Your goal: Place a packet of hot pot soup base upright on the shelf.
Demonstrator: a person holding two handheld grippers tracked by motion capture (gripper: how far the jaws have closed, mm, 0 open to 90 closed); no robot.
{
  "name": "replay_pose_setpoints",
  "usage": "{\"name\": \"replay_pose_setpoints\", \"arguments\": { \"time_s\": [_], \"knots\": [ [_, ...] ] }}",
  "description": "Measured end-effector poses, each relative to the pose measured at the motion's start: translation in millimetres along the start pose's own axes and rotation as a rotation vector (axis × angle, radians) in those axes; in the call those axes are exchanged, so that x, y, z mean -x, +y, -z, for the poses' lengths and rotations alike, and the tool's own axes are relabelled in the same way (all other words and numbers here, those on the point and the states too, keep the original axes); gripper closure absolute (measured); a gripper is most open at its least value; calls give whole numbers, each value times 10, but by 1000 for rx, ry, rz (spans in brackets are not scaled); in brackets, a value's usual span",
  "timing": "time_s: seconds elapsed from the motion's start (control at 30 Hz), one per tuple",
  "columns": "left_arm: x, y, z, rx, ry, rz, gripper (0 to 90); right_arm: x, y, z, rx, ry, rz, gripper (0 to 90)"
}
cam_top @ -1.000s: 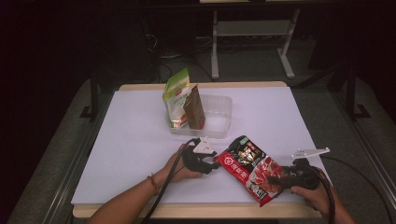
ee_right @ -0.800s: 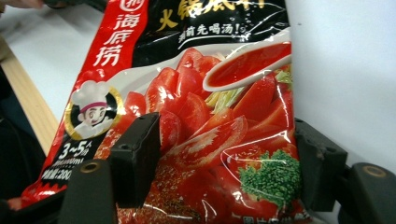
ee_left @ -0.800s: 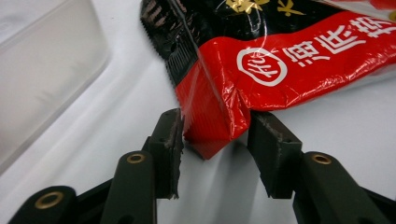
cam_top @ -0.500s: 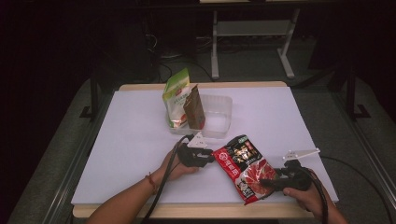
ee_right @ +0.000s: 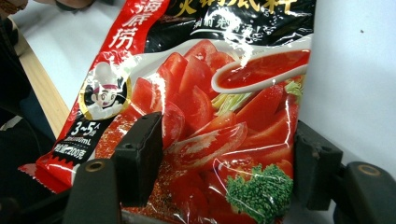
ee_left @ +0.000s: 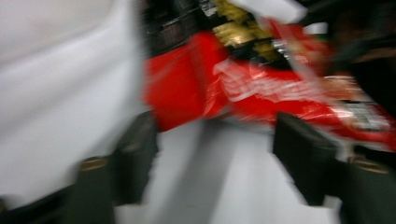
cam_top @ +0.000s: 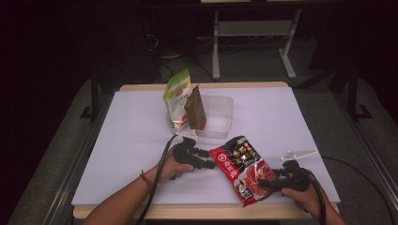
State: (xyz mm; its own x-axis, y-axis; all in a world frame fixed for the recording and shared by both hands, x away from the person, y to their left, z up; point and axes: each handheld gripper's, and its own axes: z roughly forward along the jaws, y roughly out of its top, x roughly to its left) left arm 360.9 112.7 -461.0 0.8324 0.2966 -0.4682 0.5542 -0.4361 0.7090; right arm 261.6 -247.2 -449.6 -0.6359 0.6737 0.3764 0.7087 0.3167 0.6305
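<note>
A glossy red and black plastic sauce packet printed with tomatoes and broccoli (cam_top: 244, 166) lies slantwise on the white-topped table (cam_top: 131, 140), near its front edge and right of the middle, its lower end close to the front right corner. The right gripper (cam_top: 270, 183), a black two-jaw tool held in a hand at the front right corner, has that lower end between its jaws: in the right gripper view the packet (ee_right: 215, 126) fills the gap, the left jaw lies against its crinkled face and the right jaw sits at its edge, so the jaws are partly closed and gripping it; they have just been easing a little closer. The left gripper (cam_top: 211, 164), held in a hand at the front edge left of the middle, points at the packet's upper left corner. In the blurred left gripper view its jaws stand wide apart with bare table between them and the packet (ee_left: 261, 88) just beyond their tips, untouched; they have just been opening. Toward the back edge, near the middle, stands a clear plastic tub (cam_top: 218, 115) with a green and white pouch (cam_top: 177, 98) and a brown pouch (cam_top: 195, 108) upright at its left side.
</note>
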Motion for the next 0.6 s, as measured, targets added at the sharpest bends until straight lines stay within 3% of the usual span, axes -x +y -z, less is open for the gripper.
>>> {"name": "replay_pose_setpoints", "arguments": {
  "time_s": [0.33, 0.6],
  "knots": [
    [62, 57, -143, 24, 21, 0, 237, -22, 12, -27, 5, -6, 6, 335],
    [160, 104, -304, 29, 32, -14, 326, -49, 23, -63, 15, -4, 12, 358]
  ]
}}
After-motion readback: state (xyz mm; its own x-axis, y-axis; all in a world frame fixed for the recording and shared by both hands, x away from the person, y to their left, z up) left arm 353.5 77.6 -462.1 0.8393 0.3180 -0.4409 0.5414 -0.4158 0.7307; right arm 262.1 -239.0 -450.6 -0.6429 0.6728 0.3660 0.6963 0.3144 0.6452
